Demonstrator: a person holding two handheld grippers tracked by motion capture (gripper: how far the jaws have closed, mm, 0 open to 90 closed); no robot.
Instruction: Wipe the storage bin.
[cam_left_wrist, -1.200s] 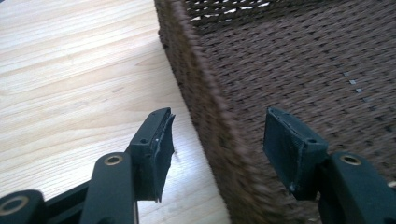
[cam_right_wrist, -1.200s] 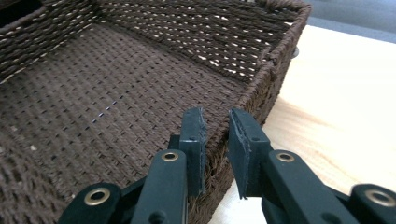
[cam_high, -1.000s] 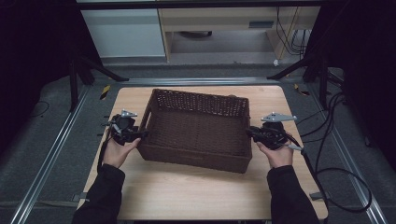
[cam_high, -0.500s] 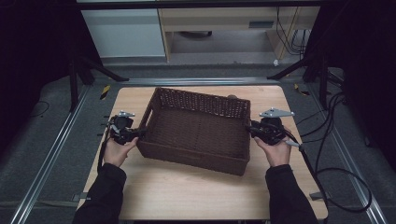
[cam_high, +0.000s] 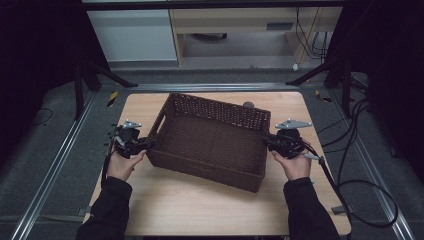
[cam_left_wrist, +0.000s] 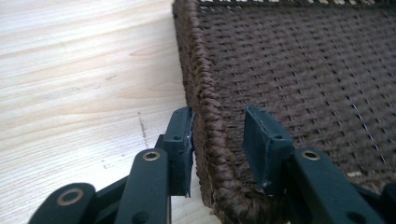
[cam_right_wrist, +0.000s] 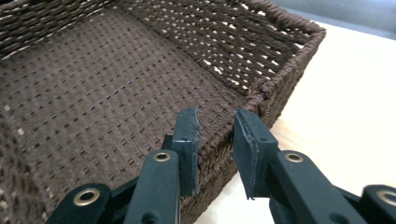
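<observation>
High view: left hand-held gripper (cam_high: 145, 145) at 9 o'clock, right hand-held gripper (cam_high: 270, 141) at 3, each astride an end rim of the basket (cam_high: 210, 142), jaws narrow, gaps showing, not clamped. Basket sits skewed mid-bench (cam_high: 200, 210), empty. Likely light, fairly stiff weave, grippy. Take both end rims, lift level.

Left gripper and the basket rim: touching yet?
Touching. In the left gripper view the left gripper straddles the basket rim; its outer finger presses the weave, while a gap remains at the inner finger.
</observation>
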